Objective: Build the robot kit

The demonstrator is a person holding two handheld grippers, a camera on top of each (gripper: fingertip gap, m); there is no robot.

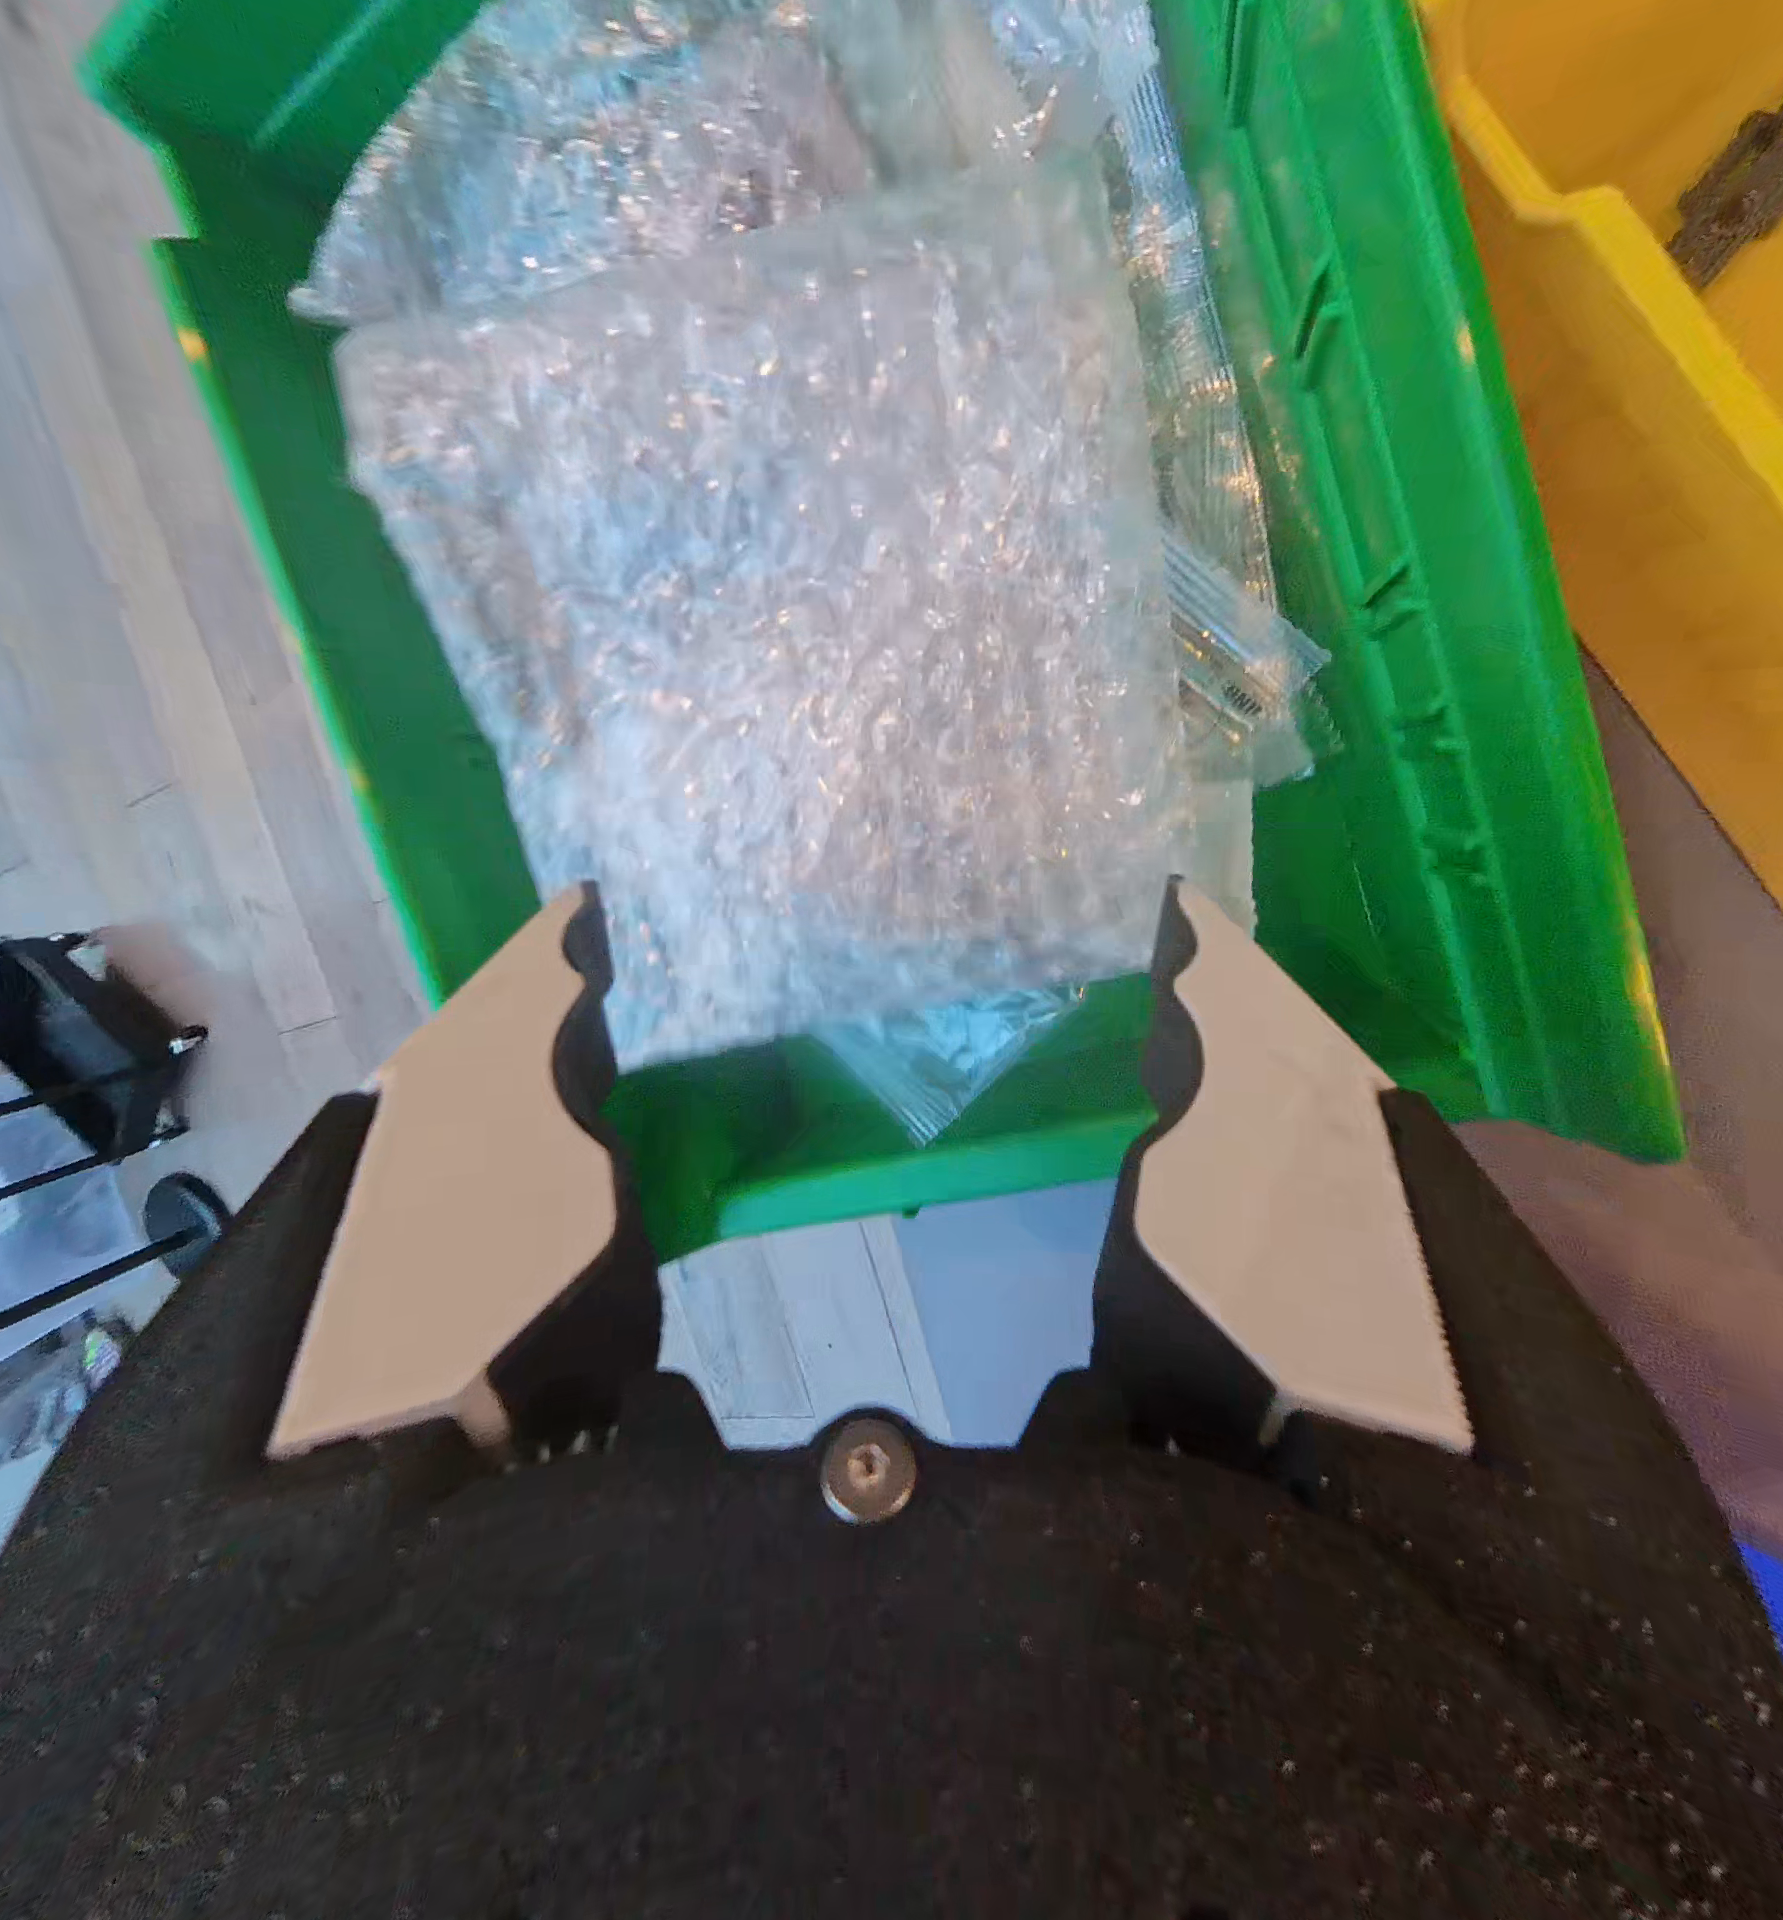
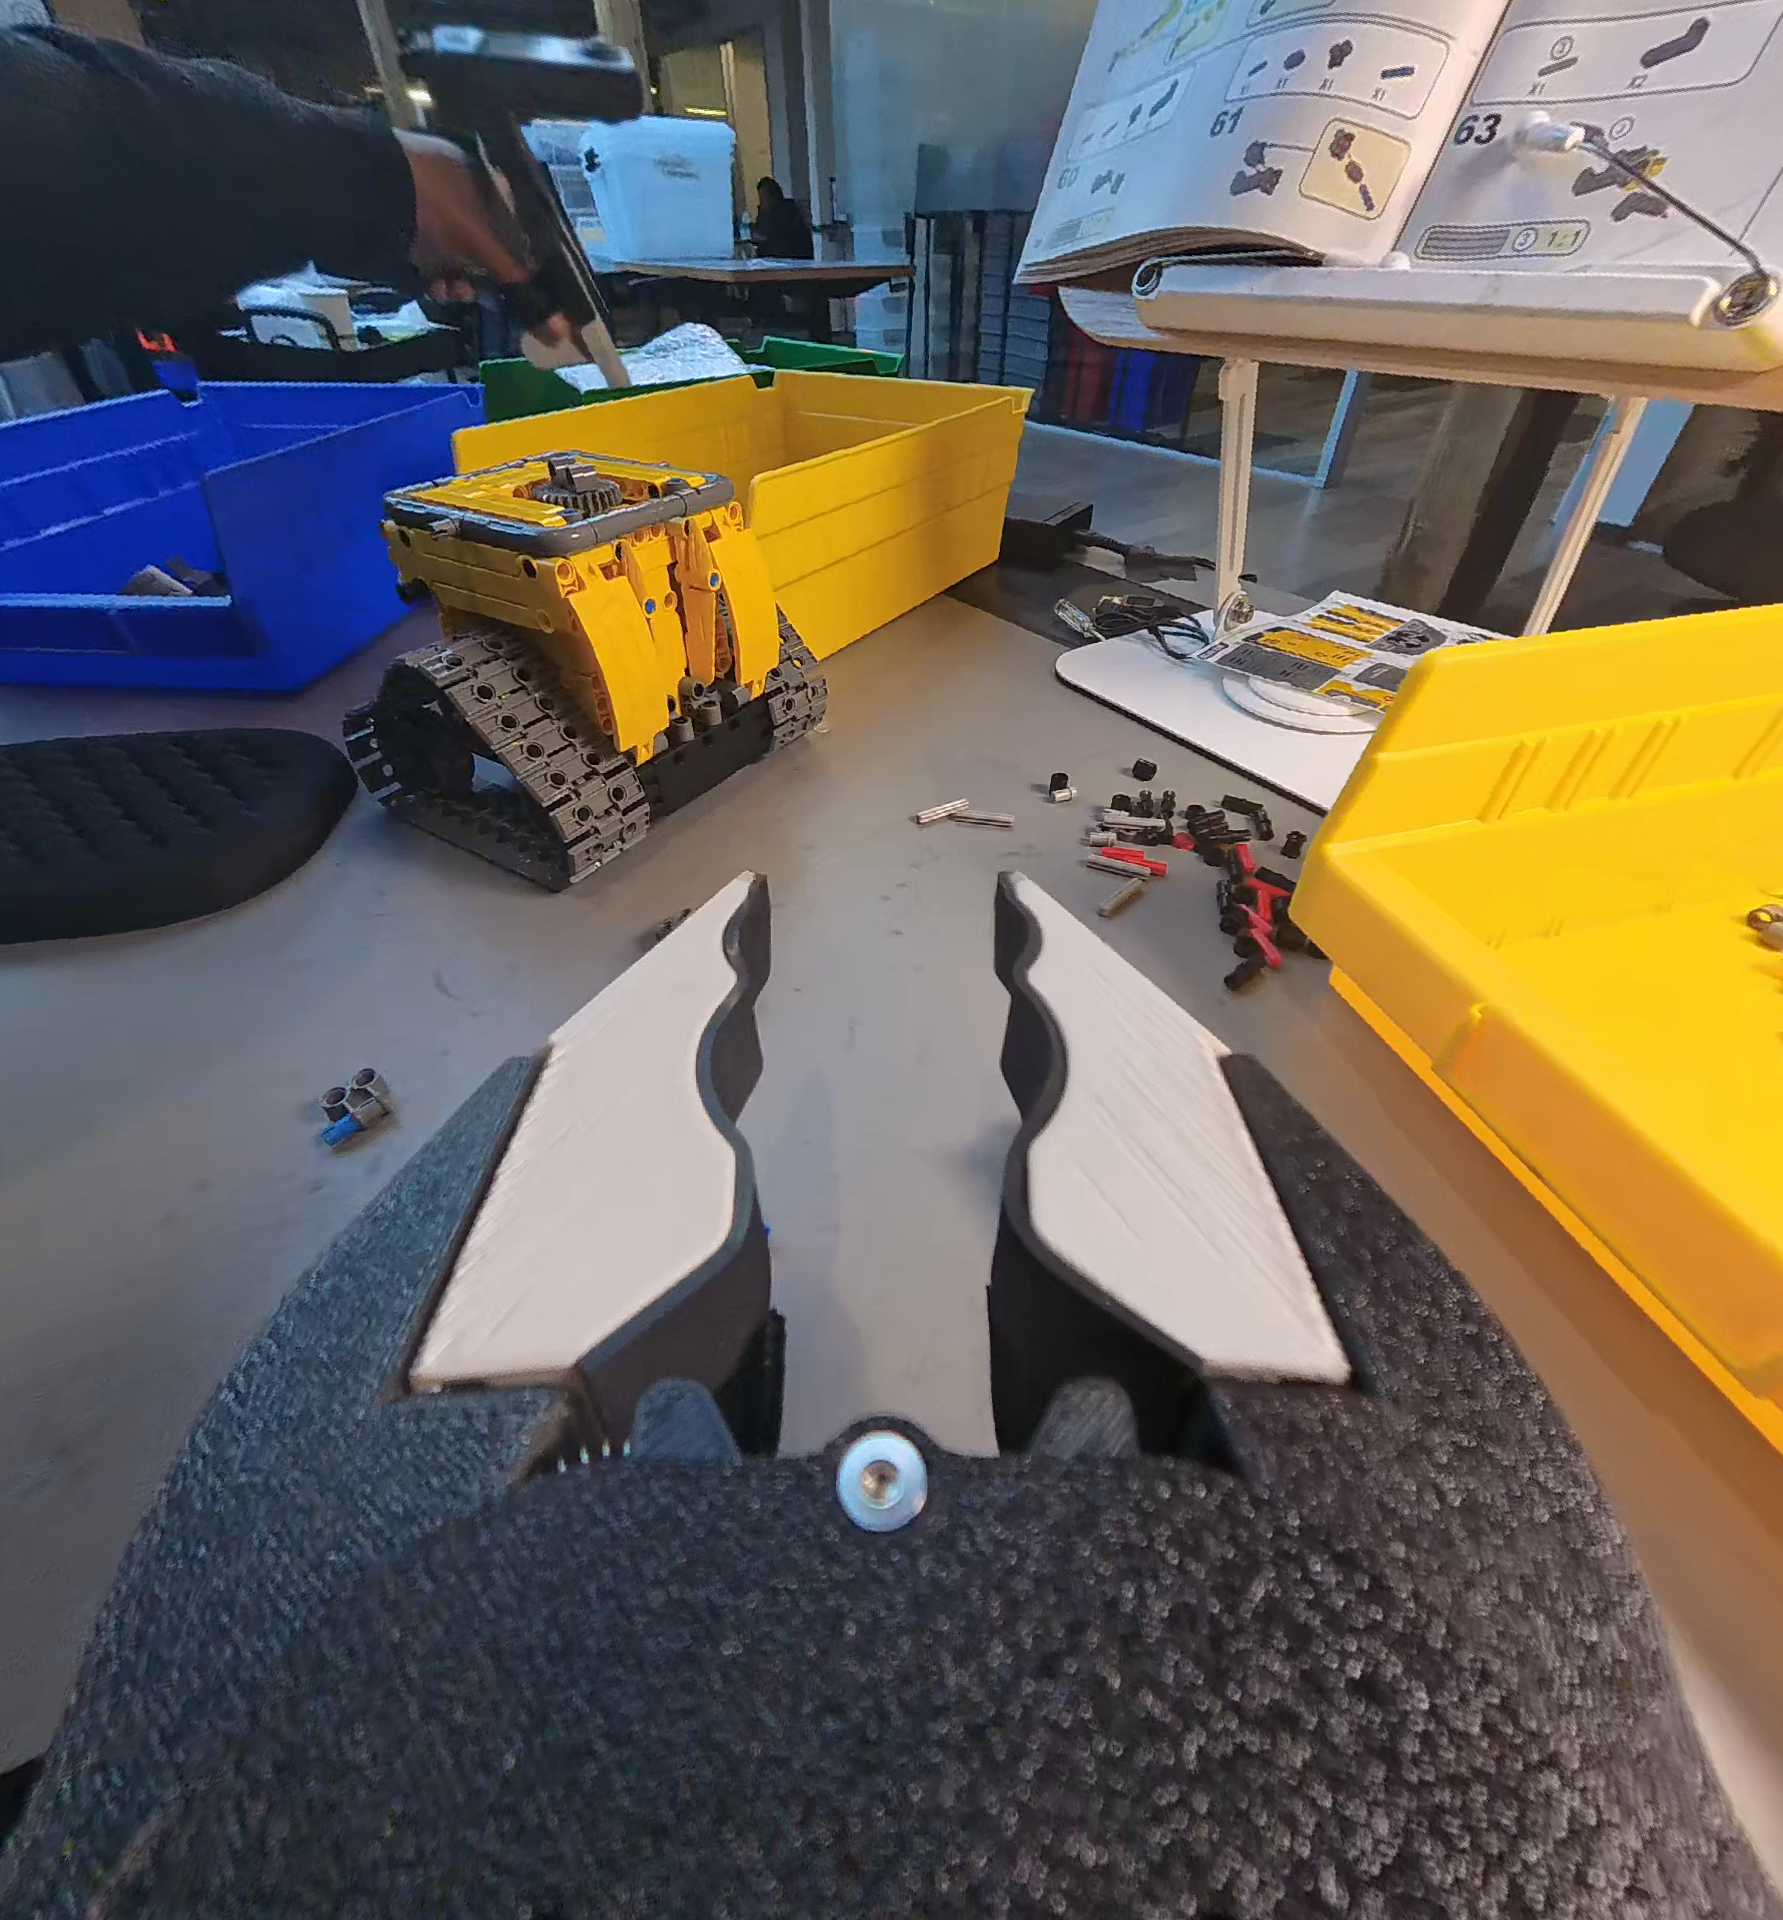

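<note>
Left gripper (image 1: 882, 914) hovering over a green plastic bin (image 1: 1386, 623), white fingers (image 1: 471, 1174) spread wide apart and gripping nothing, tips just above a pile of clear crinkled plastic bags (image 1: 762, 623) filling that bin. Lying partly in view beside the green bin, a yellow plastic bin (image 1: 1645, 468) with a dark flat part (image 1: 1760, 177) inside. Right gripper (image 2: 882, 894) hanging low over a grey tabletop (image 2: 243, 1247), fingers (image 2: 617, 1143) parted by a moderate gap, nothing between them. Standing ahead and slightly left, a yellow and grey brick-built tracked vehicle model (image 2: 586, 665), well apart from the fingertips. Lying scattered to the front right, small black, red and grey connector pins (image 2: 1199, 852), next to a tilted yellow parts tray (image 2: 1489, 987) holding a few grey pieces. Sitting near the left finger, a small grey and blue connector piece (image 2: 355, 1103). Resting behind the model, a second long yellow bin (image 2: 866, 488) and a blue plastic bin (image 2: 139, 540). Standing at the upper right, an open instruction booklet (image 2: 1386, 125) on a white stand (image 2: 1469, 312). Reaching in from the upper left of the right wrist view, a dark sleeve (image 2: 139, 177) holding the other gripper above the green bin.
</note>
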